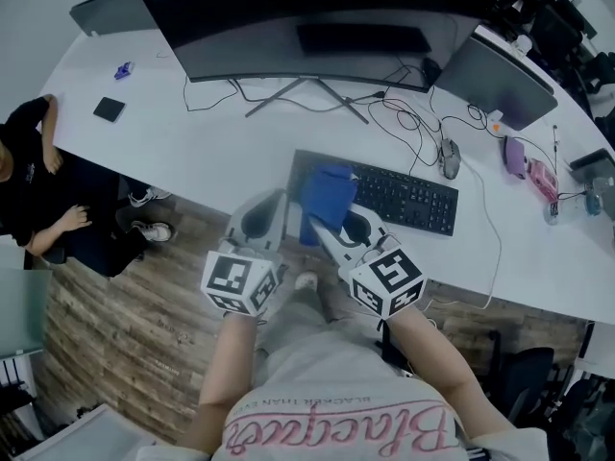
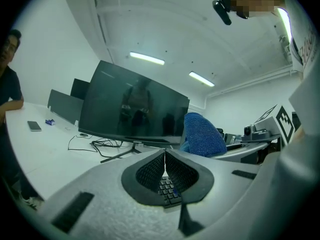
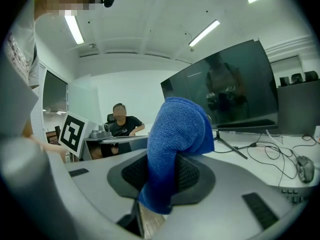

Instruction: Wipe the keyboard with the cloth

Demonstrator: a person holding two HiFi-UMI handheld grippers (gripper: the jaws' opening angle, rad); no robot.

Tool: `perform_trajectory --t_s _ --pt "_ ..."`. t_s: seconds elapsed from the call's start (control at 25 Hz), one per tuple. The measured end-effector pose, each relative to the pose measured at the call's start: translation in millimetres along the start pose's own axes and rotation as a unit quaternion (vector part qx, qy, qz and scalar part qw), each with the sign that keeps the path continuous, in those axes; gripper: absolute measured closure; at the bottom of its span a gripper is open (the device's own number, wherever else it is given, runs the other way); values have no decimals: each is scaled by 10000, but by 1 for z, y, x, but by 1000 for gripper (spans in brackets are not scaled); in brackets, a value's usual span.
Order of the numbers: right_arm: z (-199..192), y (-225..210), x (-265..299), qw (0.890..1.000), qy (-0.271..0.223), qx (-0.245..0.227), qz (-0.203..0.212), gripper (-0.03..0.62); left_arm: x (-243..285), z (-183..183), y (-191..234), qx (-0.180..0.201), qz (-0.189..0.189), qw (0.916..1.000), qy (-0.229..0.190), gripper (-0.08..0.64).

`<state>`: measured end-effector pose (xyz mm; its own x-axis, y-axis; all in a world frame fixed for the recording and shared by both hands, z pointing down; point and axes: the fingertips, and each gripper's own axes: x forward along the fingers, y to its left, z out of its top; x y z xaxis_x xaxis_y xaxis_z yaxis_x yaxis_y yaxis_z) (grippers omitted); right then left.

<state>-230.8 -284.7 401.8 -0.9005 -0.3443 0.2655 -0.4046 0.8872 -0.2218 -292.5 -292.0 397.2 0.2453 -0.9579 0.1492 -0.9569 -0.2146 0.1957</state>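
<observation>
We could not see the left end of the keyboard (image 1: 408,198), because the blue cloth (image 1: 325,195) was in front of it. We could not tell if the cloth touched the keys. The right gripper (image 1: 351,227) had its jaws squeezed on the cloth, and the cloth hid most of the dark pads in the right gripper view. The left gripper (image 1: 261,221) was just beside it, with its jaws pressed together and nothing in them. Only a few keys showed under them in the left gripper view.

The keyboard lay on the white desk (image 1: 192,142), near the front edge. Behind it stood a big dark monitor (image 1: 307,27), cut off at the top. Loose cables (image 1: 404,113) ran between them. A mouse (image 1: 450,157) sat just past the keyboard's right end. A person in black (image 1: 38,181) sat far to the left, near a phone (image 1: 109,109).
</observation>
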Motion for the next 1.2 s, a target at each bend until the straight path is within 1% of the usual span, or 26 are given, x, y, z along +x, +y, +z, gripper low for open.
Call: perform_trajectory --t_s 0.24,0.4,0.56,0.68,0.8,0.92,1.12,1.2 --pt "-8 -9 46 9997 215 103 6 488 14 -16 36 14 -11 9997 257 554" --pt "-22 -15 75 9979 386 504 91 488 20 -30 61 -127 31 9990 438 554" --pt "-41 -21 105 9933 577 978 223 488 25 -38 82 -192 77 9984 524 554" --pt "-51 -27 124 9901 718 1174 267 488 28 -41 98 -259 156 9981 545 554" --pt "-55 -30 140 9881 802 1271 332 488 30 -48 114 -331 233 9972 634 554" --pt "-62 -35 152 9857 915 1368 368 488 35 -56 119 -370 226 9963 747 554" --pt "-80 -51 162 9747 1172 1878 295 488 46 -67 119 -319 101 9950 936 554" --pt "-86 -57 162 9717 1247 1990 264 488 46 -73 120 -313 80 9945 1000 554"
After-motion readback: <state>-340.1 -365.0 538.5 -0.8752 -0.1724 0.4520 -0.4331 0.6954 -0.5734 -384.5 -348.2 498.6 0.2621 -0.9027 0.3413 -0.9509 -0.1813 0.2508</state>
